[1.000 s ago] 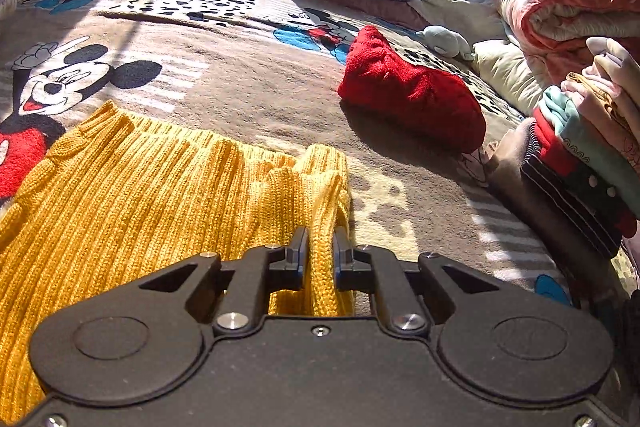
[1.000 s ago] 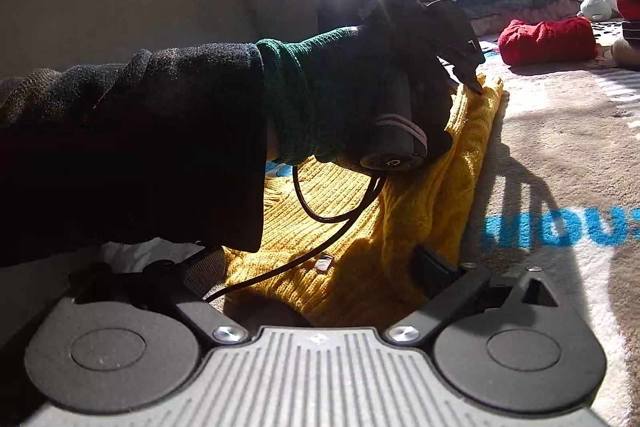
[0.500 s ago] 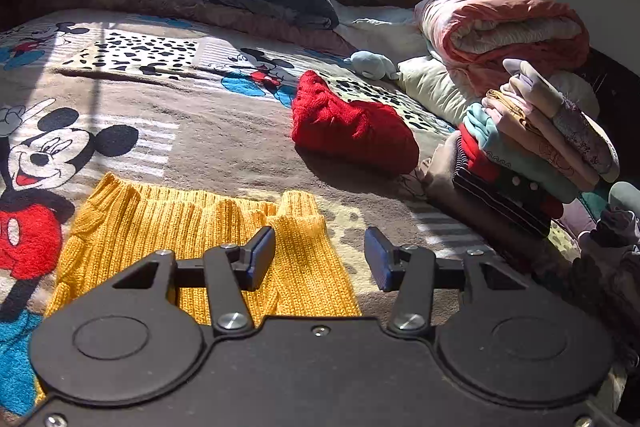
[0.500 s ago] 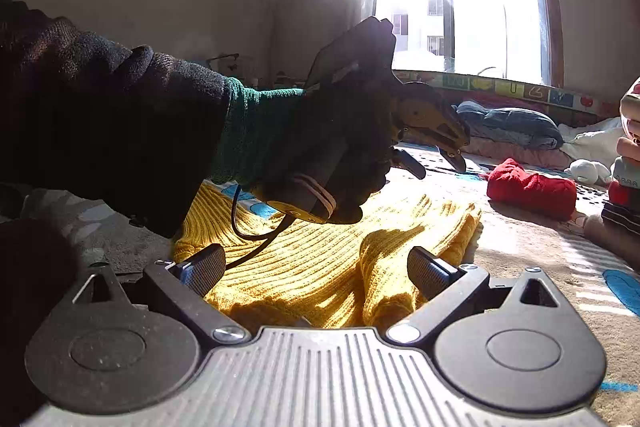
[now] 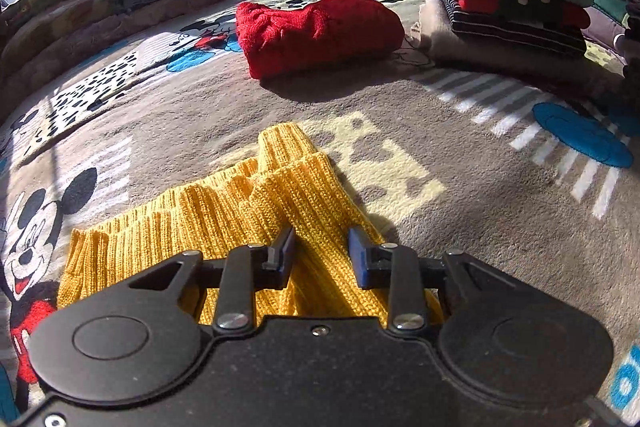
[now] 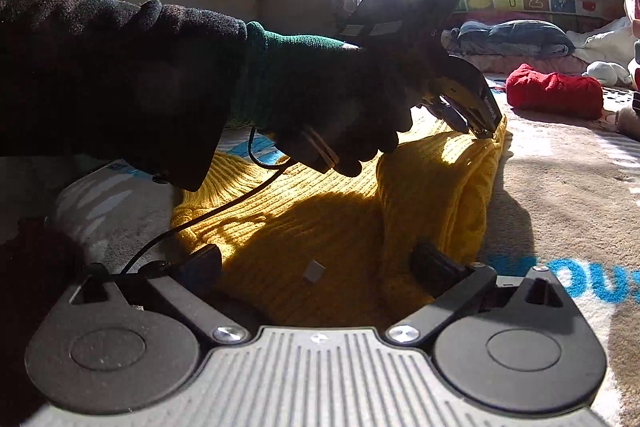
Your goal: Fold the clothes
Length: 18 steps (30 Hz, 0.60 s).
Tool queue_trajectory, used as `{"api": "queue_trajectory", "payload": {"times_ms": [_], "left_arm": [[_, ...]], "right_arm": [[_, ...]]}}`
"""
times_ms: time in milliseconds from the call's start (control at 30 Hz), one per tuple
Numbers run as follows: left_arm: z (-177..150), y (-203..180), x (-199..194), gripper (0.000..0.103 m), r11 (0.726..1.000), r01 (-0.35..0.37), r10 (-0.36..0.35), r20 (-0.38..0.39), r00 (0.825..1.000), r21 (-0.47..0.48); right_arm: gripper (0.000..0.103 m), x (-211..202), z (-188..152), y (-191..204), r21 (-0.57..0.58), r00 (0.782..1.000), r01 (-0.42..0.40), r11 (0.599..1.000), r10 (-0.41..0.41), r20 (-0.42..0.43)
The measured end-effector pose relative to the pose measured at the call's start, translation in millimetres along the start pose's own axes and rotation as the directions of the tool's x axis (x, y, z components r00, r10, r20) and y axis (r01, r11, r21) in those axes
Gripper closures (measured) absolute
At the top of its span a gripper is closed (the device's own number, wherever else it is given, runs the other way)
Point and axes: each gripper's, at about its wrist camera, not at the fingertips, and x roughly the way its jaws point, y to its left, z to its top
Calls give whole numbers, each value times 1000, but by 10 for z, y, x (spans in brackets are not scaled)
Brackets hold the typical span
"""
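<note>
Left wrist view: left tongs (image 5: 320,251) spread, nothing pinched, folded sleeve band of yellow sweater (image 5: 224,211) seen between fingers, long axis running ahead toward red sweater (image 5: 316,31) further up bed (image 5: 460,155).

Right wrist view: right tongs (image 6: 316,261) spread wide over sweater body (image 6: 320,227), nothing pinched. Left tongs (image 6: 472,107) seen nearer far sleeve end.

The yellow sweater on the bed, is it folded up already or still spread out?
Partly folded. The yellow sweater has its sleeves laid over the body, a thick doubled edge shows in the right wrist view, but it isn't yet a compact bundle like the red sweater.
</note>
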Motion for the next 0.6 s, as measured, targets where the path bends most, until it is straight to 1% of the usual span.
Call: {"api": "queue_trajectory", "payload": {"times_ms": [33, 67, 133, 200, 233, 267, 333, 433, 500, 600], "left_arm": [[6, -21, 23, 72, 1000, -11, 11, -7, 1000, 12], [12, -11, 39, 70, 1000, -13, 13, -15, 1000, -4], [31, 63, 45, 69, 997, -2, -1, -33, 999, -83], [0, 76, -119, 67, 994, -18, 16, -19, 1000, -105], [-26, 75, -223, 61, 994, -29, 29, -7, 1000, -108], [-52, 75, -327, 50, 993, -41, 42, 6, 999, -111], [-105, 73, -534, 48, 991, -63, 67, 30, 997, -118], [-393, 185, -919, 48, 977, -87, 100, 55, 993, -197], [-658, 280, -1188, 48, 961, -83, 105, 69, 992, -264], [-1061, 400, -1579, 46, 921, -85, 127, 87, 988, -379]], "right_arm": [[1, -17, -24, -4, 7, 1000, -6, 1000, 6, 3], [1, -35, -49, 8, 6, 1000, -8, 1000, 8, 6], [1, -58, -75, 25, -2, 1000, -7, 1000, 7, 13], [1, -111, -89, 57, -8, 1000, -5, 1000, 5, 27], [1, -144, -90, 74, -10, 999, -3, 1000, 3, 32], [2, -187, -80, 92, -10, 999, 2, 1000, -1, 34], [2, -278, -65, 142, -14, 999, 3, 1000, -2, 35], [2, -422, -44, 223, -10, 999, -6, 1000, 6, 36], [2, -495, -34, 250, 9, 999, -12, 1000, 12, 38], [2, -591, -31, 225, 79, 999, -21, 997, 18, 46]]}}
